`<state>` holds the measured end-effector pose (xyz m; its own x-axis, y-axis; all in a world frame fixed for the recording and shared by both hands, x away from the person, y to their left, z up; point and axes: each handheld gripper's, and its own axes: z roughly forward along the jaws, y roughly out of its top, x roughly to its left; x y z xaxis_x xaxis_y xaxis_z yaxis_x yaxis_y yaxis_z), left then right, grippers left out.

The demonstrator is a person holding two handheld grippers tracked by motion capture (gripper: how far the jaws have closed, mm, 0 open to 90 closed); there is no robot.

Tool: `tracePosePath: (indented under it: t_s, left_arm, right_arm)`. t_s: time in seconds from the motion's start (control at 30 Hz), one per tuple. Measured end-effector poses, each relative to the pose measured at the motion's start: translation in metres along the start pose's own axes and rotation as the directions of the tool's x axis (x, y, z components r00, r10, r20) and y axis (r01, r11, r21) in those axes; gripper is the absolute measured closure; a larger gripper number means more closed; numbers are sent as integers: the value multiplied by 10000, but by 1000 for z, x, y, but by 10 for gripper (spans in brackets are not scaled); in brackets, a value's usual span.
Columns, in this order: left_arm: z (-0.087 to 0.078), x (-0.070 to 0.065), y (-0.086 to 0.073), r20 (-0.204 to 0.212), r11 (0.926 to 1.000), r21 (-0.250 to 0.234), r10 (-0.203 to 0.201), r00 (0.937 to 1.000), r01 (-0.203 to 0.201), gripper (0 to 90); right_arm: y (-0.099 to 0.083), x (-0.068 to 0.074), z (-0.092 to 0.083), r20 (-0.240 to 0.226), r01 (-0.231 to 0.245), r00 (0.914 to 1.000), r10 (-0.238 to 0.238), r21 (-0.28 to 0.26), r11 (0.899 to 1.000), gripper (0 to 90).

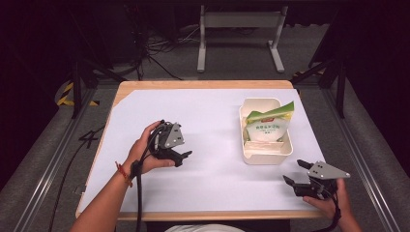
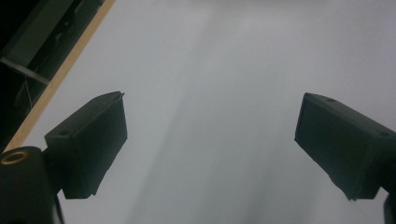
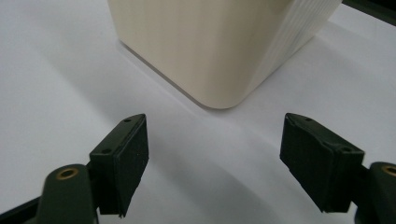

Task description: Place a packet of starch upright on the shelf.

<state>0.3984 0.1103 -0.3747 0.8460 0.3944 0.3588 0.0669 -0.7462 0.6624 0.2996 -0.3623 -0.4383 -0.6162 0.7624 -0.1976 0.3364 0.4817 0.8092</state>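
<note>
A cream plastic bin (image 1: 267, 153) stands on the right side of the white sheet (image 1: 203, 121), and a green-and-white snack bag (image 1: 267, 126) stands upright inside it. My right gripper (image 1: 296, 171) rests near the front right edge, just in front of the bin, jaws open and empty. In the right gripper view the bin's rounded corner (image 3: 210, 51) lies a short way beyond my open right gripper (image 3: 215, 158). My left gripper (image 1: 183, 157) sits low over the sheet at centre left, pointing right. Its jaws stand wide apart over bare sheet in the left gripper view (image 2: 210, 140).
The white sheet covers most of the wooden table (image 1: 203, 84); its wooden edge (image 2: 60, 74) runs close to the left gripper. Beyond the table are a metal stand (image 1: 239, 29) and cables (image 1: 159, 53) on the floor. Aluminium rails (image 1: 360, 159) flank both sides.
</note>
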Motion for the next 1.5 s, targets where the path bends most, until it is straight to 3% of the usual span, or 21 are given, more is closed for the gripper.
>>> tracePosePath:
  t_s: [0.2,0.53,0.7,0.73,0.93,1.03,1.2,1.23,1.43,1.5]
  left_arm:
    - [-3,6,-27,-243,9982,187,-562,9981,567,98]
    - [-9,12,-71,-494,9910,606,-1163,9920,1192,98]
    - [-14,14,-89,-567,9874,540,-1459,9877,1490,100]
    - [-18,15,-99,-652,9826,374,-1793,9816,1819,102]
    - [-25,14,-116,-638,9740,568,-2156,9744,2192,99]
    - [-32,16,-123,-555,9601,190,-2776,9591,2790,95]
    - [-40,17,-137,-394,9420,-14,-3354,9413,3356,93]
    - [-41,17,-139,-415,9412,-65,-3378,9403,3378,94]
    - [-50,9,-157,-309,9187,-505,-3935,9188,3917,94]
    - [-51,5,-160,-285,9170,-515,-3973,9173,3956,91]
  right_arm:
    - [0,1,1,68,77,9999,-78,39,10000,227]
    - [0,0,2,146,48,9999,-50,107,9999,206]
    - [0,-1,2,243,11,9997,-14,91,10000,195]
    - [0,-1,3,260,-5,9997,2,98,10000,194]
    - [0,-2,3,320,-30,9995,26,116,9999,191]
    - [0,-2,3,351,1,9994,-6,127,9999,189]
    - [1,-1,4,343,32,9994,-36,133,9999,188]
    - [1,-1,4,355,28,9994,-33,135,9999,188]
    - [2,-1,5,356,102,9993,-107,123,9999,188]
    - [3,-1,6,338,117,9994,-121,118,9999,188]
